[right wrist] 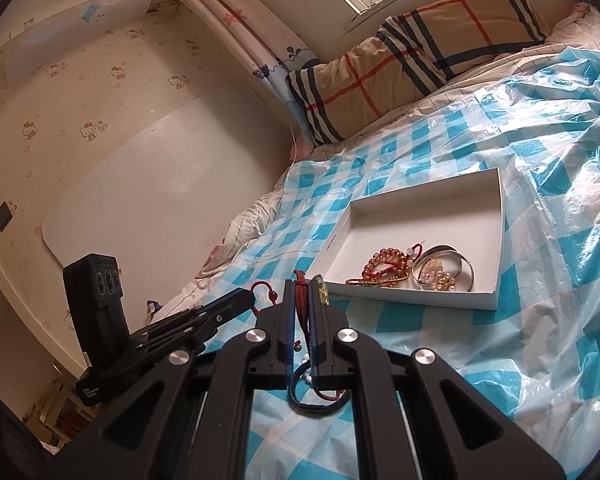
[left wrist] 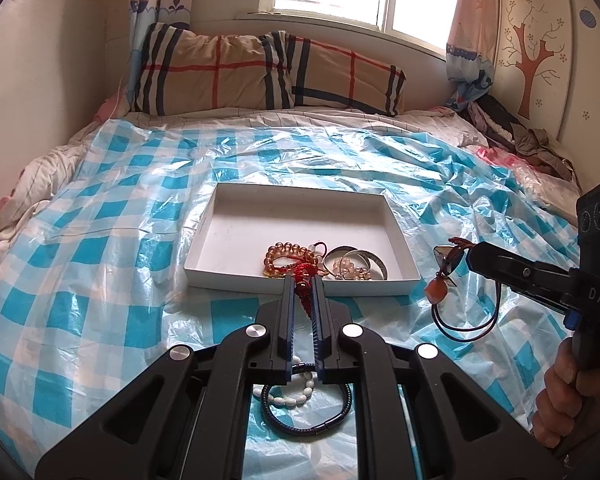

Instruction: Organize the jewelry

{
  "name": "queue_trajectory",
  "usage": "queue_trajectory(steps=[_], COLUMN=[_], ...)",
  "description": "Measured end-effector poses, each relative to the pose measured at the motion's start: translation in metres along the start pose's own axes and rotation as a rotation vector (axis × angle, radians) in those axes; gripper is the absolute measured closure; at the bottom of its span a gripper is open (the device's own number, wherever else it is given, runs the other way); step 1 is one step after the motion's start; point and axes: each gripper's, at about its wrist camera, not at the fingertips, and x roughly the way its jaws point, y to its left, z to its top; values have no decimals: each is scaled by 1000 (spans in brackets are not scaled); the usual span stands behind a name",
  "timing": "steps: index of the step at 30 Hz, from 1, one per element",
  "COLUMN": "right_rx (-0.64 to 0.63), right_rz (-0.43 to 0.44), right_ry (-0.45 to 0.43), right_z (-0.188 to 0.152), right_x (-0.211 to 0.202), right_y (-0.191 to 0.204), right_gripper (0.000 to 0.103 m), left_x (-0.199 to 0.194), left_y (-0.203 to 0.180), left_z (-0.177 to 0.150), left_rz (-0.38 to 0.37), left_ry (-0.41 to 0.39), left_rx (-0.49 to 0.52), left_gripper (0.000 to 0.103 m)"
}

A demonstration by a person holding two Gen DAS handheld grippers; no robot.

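We pinch a red cord piece (left wrist: 302,285) in the left gripper (left wrist: 302,280) | right gripper (right wrist: 302,284) clamps a pendant necklace (left wrist: 444,276), lifted to clear the box (left wrist: 236,216) near edge | both bound inside.

a bed (left wrist: 40,176) carries everything, spread with a crinkled blue-and-white checked plastic sheet (left wrist: 100,240). on the sheet sits a shallow white box (left wrist: 396,232), open at the top. nearer the camera, a dark braided bracelet (left wrist: 340,412) and a string of white beads (left wrist: 292,396) lie on the plastic, touching. two plaid pillows (left wrist: 220,76) rest at the head, and a heap of dark clothes (left wrist: 516,136) lies at the far right edge.
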Motion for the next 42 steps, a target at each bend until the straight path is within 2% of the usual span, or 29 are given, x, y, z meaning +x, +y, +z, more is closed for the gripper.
queue_trajectory(steps=[20,29,31,32,33,36,39,42], right_rx=[-28,-61,-66,-63,-58,-44,-56,-72], right_rz=[-23,-72,-118,-142,-161,-191,-194,-194], right_ry=[-25,-31,-26,-14,-9,8,16,66], right_z=[38,53,55,56,55,50,41,25], right_x=[39,59,65,69,72,71,61,55], right_y=[-36,-48,-53,-57,-60,-66,-60,-54], right_gripper=[96,96,84,63,52,52,52,52], left_x=[59,88,100,109,118,134,124,109], left_y=[-7,-4,0,2,4,16,28,44], left_z=[24,41,45,47,47,44,37,26], left_rz=[4,-10,-13,-14,-7,14,35,53], left_ry=[-8,-12,2,29,60,118,113,127], left_rx=[21,5,-15,-20,-25,-55,-63,-74], left_gripper=[96,96,95,95,95,95,95,93])
